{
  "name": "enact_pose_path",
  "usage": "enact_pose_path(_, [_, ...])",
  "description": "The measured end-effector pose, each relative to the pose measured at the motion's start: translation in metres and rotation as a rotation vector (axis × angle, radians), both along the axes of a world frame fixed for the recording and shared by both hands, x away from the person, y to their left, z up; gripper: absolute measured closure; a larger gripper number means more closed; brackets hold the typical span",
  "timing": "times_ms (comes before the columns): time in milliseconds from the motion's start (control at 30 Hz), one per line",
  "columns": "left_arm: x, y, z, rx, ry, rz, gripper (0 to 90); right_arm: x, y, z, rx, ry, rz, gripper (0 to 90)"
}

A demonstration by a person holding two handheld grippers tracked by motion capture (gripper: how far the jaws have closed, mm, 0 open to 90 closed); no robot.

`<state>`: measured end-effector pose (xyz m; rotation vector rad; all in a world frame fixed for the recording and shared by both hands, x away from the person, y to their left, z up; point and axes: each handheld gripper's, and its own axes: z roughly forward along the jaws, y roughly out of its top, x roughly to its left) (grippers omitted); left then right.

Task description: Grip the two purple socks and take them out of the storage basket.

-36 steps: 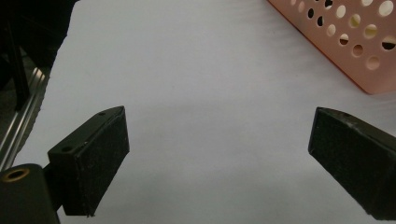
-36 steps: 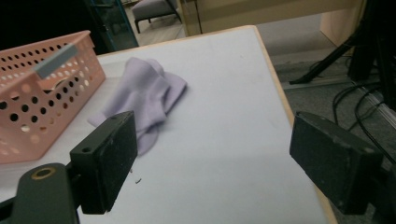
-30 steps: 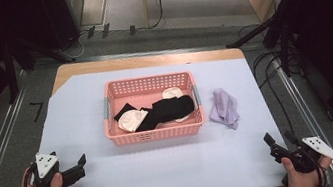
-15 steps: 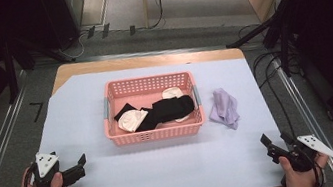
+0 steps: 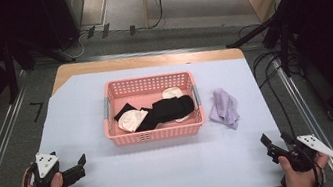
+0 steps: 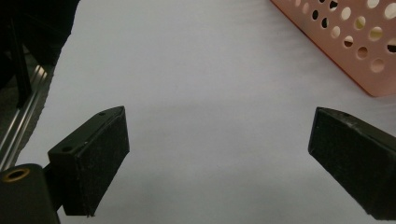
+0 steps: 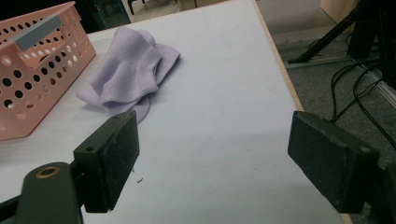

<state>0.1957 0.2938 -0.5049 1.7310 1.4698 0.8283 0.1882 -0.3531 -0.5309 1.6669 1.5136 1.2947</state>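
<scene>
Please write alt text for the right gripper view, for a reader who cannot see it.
A crumpled lilac cloth lies on the pale table cover, beside a pink perforated basket at left. The right gripper is open and empty in the foreground.

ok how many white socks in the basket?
2 visible: one white sock at the left of the pink basket, another at the back right, partly under the black sock. More may be hidden beneath.

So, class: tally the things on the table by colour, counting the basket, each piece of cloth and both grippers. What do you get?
Pink: 1, the basket.
Black: 3, one cloth, left gripper, right gripper.
Cream: 2, cloths in the basket.
Lilac: 1, cloth beside the basket.
Total: 7.
</scene>
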Motion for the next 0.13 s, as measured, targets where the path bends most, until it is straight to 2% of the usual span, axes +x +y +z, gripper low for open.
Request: enact_pose_path(133, [-0.0002, 0.0002, 0.0002, 0.001, 0.001, -0.001, 6.0, 0.0001, 0.0002, 0.0001, -0.002, 0.004, -0.003, 16.7])
